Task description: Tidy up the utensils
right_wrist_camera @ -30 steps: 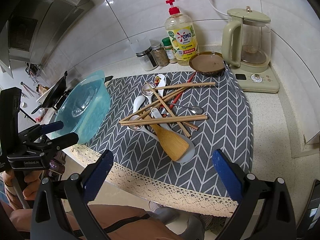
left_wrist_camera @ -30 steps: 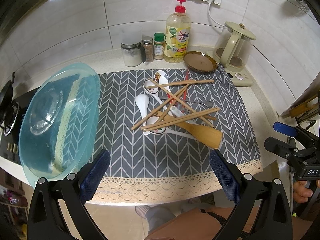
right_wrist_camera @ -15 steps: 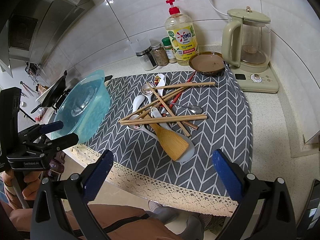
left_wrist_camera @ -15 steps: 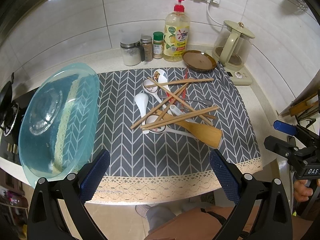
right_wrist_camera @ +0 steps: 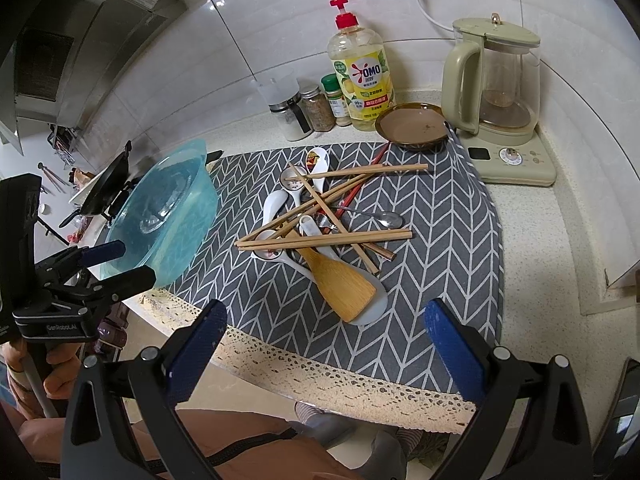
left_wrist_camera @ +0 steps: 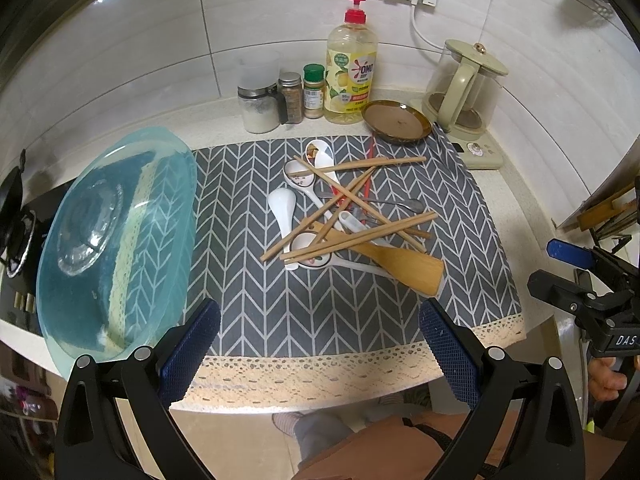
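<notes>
Nothing has moved in the last second: the utensil pile point(left_wrist_camera: 348, 216) lies untouched, both the left gripper point(left_wrist_camera: 320, 344) and right gripper point(right_wrist_camera: 326, 344) hover with fingers apart, so sorting hasn't begun.

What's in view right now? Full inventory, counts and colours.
chopsticks: several, wood plus one red, crossed in the pile mid-mat
ceramic spoons: about five, white, in the pile
metal spoon: one, silver, pile's right side
wooden spatula: one, tan, front of the pile
mat: one, grey chevron, on the counter
bowl: one, clear blue, tilted at the mat's left edge
saucer: one, brown, back of the mat
soap bottle: one, yellow, by the wall
spice jars: three, left of the soap bottle
kettle: one, beige, back right
left claw: open, empty
right claw: open, empty
</notes>
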Motion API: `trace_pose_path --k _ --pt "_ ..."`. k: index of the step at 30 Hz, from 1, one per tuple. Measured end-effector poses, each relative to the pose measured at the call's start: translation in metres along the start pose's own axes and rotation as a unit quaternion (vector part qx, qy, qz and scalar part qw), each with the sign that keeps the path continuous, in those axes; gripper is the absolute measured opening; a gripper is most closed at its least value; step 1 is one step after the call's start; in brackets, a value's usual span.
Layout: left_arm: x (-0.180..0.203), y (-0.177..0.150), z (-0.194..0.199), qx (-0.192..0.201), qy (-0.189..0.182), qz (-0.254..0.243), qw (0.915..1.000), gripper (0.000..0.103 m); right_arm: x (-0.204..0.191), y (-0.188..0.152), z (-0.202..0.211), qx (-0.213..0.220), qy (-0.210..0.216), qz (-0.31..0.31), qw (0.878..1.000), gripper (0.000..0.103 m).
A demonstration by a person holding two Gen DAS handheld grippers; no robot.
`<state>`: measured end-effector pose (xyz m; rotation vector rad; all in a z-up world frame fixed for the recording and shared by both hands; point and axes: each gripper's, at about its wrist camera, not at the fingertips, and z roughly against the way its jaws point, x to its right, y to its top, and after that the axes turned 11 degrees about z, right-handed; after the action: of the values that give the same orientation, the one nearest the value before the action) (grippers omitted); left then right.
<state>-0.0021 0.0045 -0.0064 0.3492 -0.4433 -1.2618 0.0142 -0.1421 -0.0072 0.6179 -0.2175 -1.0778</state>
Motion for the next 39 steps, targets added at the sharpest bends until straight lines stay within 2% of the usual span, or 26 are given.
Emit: trace_pose_path --k 6,12,16,20,23,25,28,29,31,33,36,39 --pt "0.001 0.004 -0.002 -0.013 -0.01 -0.016 0.9997 0.099 0.004 -0.001 0.0 -0.005 -0.013 -0.003 1.0 0.096" --pt "-0.004 0.017 -0.006 -0.025 -0.04 -0.044 0.9979 0.099 -0.005 0.01 -0.007 -0.014 -0.03 -0.013 0.999 0.096" --pt "-0.006 0.027 -0.013 -0.032 -0.067 -0.067 0.9949 0.099 -0.005 0.016 -0.012 -0.002 -0.016 -0.036 0.999 0.096" --pt "-0.001 0.033 -0.022 -0.015 -0.09 -0.095 0.9913 0.099 0.0 0.021 -0.01 0.024 -0.056 -0.047 0.997 0.096" --pt "0.012 0.034 -0.038 0.0 -0.104 -0.118 0.9876 0.099 0.011 0.026 -0.004 0.051 -0.083 -0.052 0.994 0.096" --pt "0.021 0.034 -0.055 -0.002 -0.116 -0.135 0.9841 0.099 0.022 0.028 -0.005 0.061 -0.078 -0.061 0.993 0.096" --pt "0.037 0.035 -0.09 -0.002 -0.102 -0.157 0.9823 0.098 0.043 0.026 -0.017 0.069 -0.062 -0.064 0.994 0.095" --pt "0.044 0.034 -0.104 0.006 -0.098 -0.17 0.9806 0.096 0.049 0.026 -0.023 0.067 -0.053 -0.061 0.994 0.095" --pt "0.053 0.034 -0.127 -0.001 -0.09 -0.191 0.9775 0.08 0.059 0.026 -0.036 0.051 -0.031 -0.057 0.997 0.095" --pt "0.058 0.036 -0.151 -0.025 -0.082 -0.208 0.9744 0.076 0.07 0.026 -0.046 0.04 -0.011 -0.052 0.998 0.095" --pt "0.063 0.039 -0.175 -0.042 -0.073 -0.231 0.9693 0.069 0.084 0.025 -0.057 0.031 0.01 -0.056 0.998 0.095" --pt "0.066 0.045 -0.192 -0.069 -0.077 -0.229 0.968 0.048 0.092 0.025 -0.069 0.016 0.022 -0.051 0.998 0.095"
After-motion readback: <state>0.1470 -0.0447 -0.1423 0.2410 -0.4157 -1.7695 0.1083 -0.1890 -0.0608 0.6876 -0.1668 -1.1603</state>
